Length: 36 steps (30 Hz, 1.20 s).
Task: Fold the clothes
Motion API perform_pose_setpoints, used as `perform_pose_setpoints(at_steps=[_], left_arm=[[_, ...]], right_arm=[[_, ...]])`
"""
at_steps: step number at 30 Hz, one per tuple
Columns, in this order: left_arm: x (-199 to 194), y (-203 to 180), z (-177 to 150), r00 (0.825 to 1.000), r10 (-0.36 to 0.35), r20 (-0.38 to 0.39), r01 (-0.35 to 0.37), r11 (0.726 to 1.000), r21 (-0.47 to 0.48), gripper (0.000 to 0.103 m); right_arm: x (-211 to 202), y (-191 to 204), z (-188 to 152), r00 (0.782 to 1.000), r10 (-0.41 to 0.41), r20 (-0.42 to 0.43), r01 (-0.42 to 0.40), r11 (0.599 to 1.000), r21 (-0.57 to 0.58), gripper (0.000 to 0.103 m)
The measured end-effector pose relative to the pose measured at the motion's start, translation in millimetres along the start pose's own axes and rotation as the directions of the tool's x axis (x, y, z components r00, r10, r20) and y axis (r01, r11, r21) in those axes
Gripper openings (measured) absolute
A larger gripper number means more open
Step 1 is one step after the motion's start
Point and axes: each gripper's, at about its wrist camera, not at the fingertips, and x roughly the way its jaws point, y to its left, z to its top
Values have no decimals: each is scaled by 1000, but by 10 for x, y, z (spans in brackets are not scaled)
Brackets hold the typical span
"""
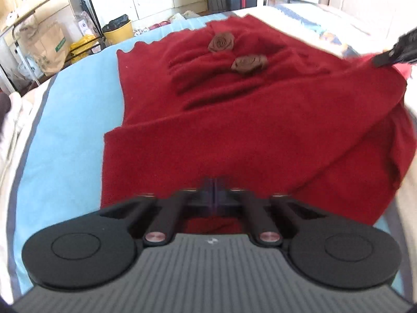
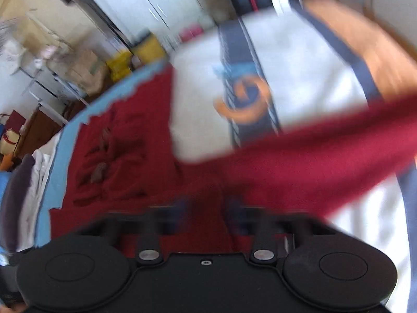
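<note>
A deep red knitted garment lies spread over a light blue sheet on the bed, directly ahead of the left gripper. In the left wrist view the two dark fingers of that gripper are pressed together at the near hem of the garment, with no gap showing between them; the red fabric runs right up to the tips, so they appear clamped on the hem's edge. Two brown fabric rosettes sit on the garment's far part, one beyond the other, well ahead of the fingers. The far edge of the garment is scalloped and lies towards the end of the bed.

To the far right of the left gripper, the right gripper reaches in from the side, its black tip touching the raised right corner of the garment, which is lifted off the bed and drapes down in a fold.

The right wrist view is heavily blurred. There the right gripper has red cloth bunched between its narrowly spaced fingers, and a band of the garment stretches up and to the right from them. Beyond it lies a white bedcover with dark blue stripes and an orange swirl. To the left of the fingers the rest of the garment rests on the blue sheet.

Past the bed, ahead and left of the left gripper, stand a yellow bin with a black liner and a brown paper bag.
</note>
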Motion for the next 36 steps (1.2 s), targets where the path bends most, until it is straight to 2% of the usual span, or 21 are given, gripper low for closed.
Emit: perform_pose_setpoints(at_steps=[2, 3, 5, 7, 8, 10, 12, 14, 16, 19, 21, 24, 26, 30, 34, 35, 36], left_arm=[[-234, 145, 4, 997, 35, 76, -29, 997, -73, 1], [-365, 235, -2, 992, 59, 111, -46, 992, -117, 0], [-590, 413, -36, 978, 139, 156, -107, 975, -197, 0], [-674, 532, -89, 969, 199, 149, -162, 961, -225, 0], [-671, 585, -120, 972, 195, 134, -159, 958, -236, 0], [-550, 702, -177, 988, 142, 66, -117, 951, -287, 2], [-445, 849, -221, 990, 143, 2, -134, 930, -342, 2], [-451, 993, -277, 986, 165, -5, -154, 908, -390, 2], [-499, 1034, -313, 991, 130, 14, -114, 911, -396, 3], [-486, 855, -305, 1000, 26, 16, -19, 949, -316, 16], [-424, 647, -265, 1000, -9, 2, 9, 977, -213, 34], [-313, 400, -218, 999, -53, 2, 53, 991, -121, 56], [-223, 365, -205, 999, -53, -10, 51, 991, -120, 61], [-33, 328, -256, 998, 19, -58, -24, 996, -88, 81], [51, 360, -305, 996, 51, -79, -57, 996, -64, 81], [51, 397, -291, 997, 54, -64, -59, 994, -88, 70], [51, 443, -271, 998, 40, -51, -46, 991, -124, 48]], right_arm=[[-80, 339, -30, 997, -22, 73, 34, 984, -175, 7], [-150, 449, -48, 994, -10, 110, 34, 975, -221, 7], [-272, 557, -65, 987, 25, 160, 18, 965, -263, 7], [-297, 537, -63, 987, 26, 157, 14, 968, -249, 7], [-252, 501, -63, 991, 7, 135, 26, 971, -236, 7], [-95, 421, -73, 997, -27, 78, 42, 978, -205, 7], [62, 371, -79, 998, -61, 33, 66, 980, -188, 7], [163, 334, -80, 995, -100, 17, 101, 978, -184, 7], [168, 306, -69, 995, -95, 30, 99, 983, -154, 7], [73, 268, -52, 997, -48, 66, 56, 991, -124, 7], [-6, 252, -40, 995, -10, 96, 21, 993, -112, 7], [-90, 249, 12, 991, 22, 130, -9, 995, -104, 7], [-126, 255, 36, 989, 41, 141, -26, 994, -105, 7], [-134, 244, 43, 988, 55, 144, -41, 994, -98, 7], [-129, 247, 43, 987, 70, 142, -58, 994, -88, 7], [-133, 255, 39, 987, 72, 142, -60, 994, -90, 7], [-139, 265, 32, 987, 77, 142, -63, 993, -95, 7]])
